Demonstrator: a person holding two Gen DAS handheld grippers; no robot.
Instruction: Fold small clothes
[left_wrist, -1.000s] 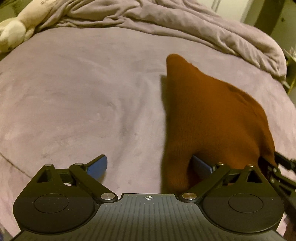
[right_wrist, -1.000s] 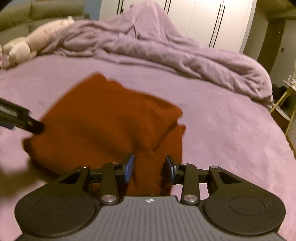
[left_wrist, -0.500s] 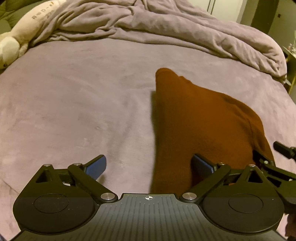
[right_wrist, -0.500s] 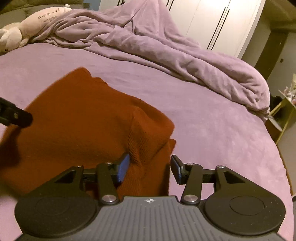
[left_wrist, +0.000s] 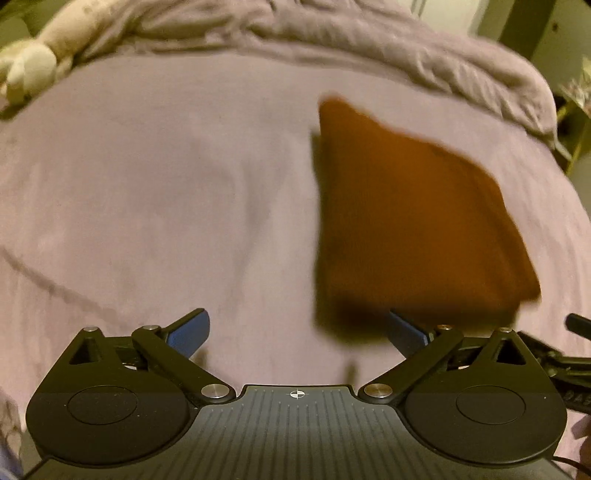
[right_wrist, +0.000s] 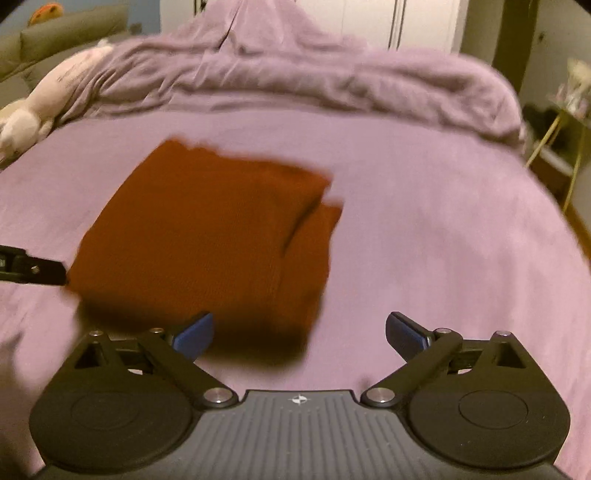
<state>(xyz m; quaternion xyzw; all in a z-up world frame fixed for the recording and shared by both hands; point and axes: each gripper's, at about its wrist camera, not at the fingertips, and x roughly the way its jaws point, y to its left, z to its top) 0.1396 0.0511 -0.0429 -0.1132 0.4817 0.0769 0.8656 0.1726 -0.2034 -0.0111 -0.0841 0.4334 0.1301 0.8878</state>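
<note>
A rust-brown knitted garment (left_wrist: 406, 221) lies folded flat on the purple bed sheet (left_wrist: 166, 206); in the right wrist view it (right_wrist: 207, 236) shows as a rough rectangle with a layered right edge. My left gripper (left_wrist: 297, 330) is open and empty, just short of the garment's near edge. My right gripper (right_wrist: 299, 330) is open and empty, just behind the garment's near right corner. The left gripper's tip (right_wrist: 33, 271) shows at the garment's left side in the right wrist view. Both views are motion-blurred.
A crumpled purple duvet (right_wrist: 314, 74) is heaped along the far side of the bed. A pale plush toy (right_wrist: 40, 107) lies at the far left. White wardrobe doors (right_wrist: 406, 22) stand behind, and a small side table (right_wrist: 565, 122) stands off the bed's right side.
My right gripper has opened wide and let go of the garment, which now lies flat. Both grippers have drawn back from its near edge.
</note>
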